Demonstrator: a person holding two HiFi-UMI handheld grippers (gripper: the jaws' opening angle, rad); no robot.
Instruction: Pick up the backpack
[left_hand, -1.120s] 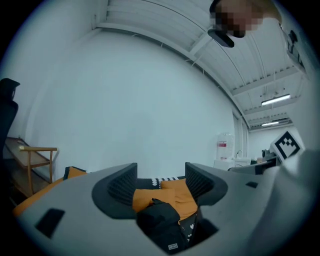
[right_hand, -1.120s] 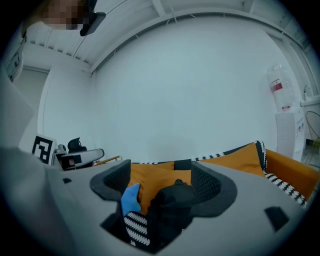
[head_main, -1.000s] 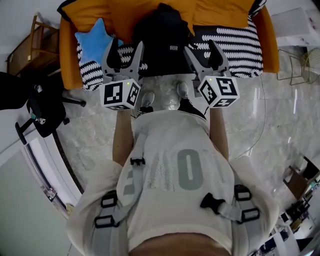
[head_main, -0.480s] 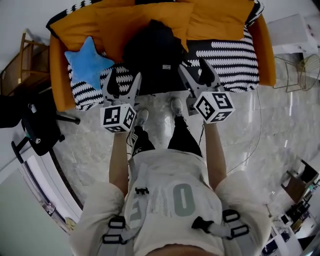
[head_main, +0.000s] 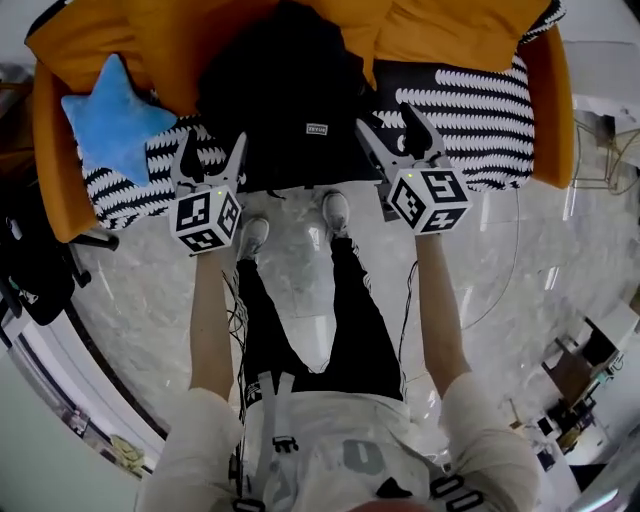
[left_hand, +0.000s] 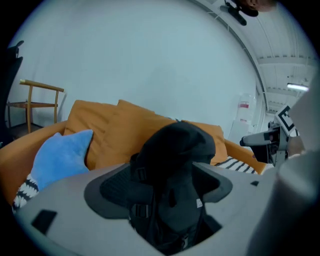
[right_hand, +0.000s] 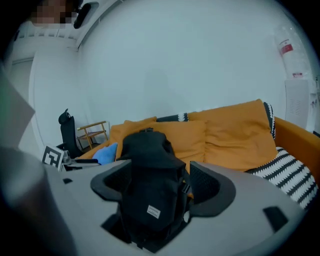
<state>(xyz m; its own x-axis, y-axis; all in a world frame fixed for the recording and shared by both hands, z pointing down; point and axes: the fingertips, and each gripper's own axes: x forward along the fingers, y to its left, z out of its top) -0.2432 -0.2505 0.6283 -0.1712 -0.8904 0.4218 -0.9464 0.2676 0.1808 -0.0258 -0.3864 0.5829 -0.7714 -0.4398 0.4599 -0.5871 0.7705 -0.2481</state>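
Note:
A black backpack (head_main: 285, 100) stands upright on an orange sofa (head_main: 50, 170), leaning against the back cushions. My left gripper (head_main: 211, 152) hovers at the sofa's front edge, just left of the backpack's base. Its jaws have just been opening and hold nothing. My right gripper (head_main: 392, 125) is open at the backpack's right front corner, apart from it. In the left gripper view the backpack (left_hand: 175, 160) shows beyond the open left gripper (left_hand: 160, 186). In the right gripper view the backpack (right_hand: 150, 170), with its small white label, stands beyond the open right gripper (right_hand: 160, 189).
A blue star pillow (head_main: 110, 125) lies on the sofa's left end. A black-and-white striped blanket (head_main: 480, 120) covers the seat. The person's shoes (head_main: 335, 210) stand on the marble floor before the sofa. A wooden chair (left_hand: 37, 100) is left of the sofa.
Both grippers have come down and forward to the sofa's front edge, either side of the backpack. The person has leaned in. The left jaws stand a little wider.

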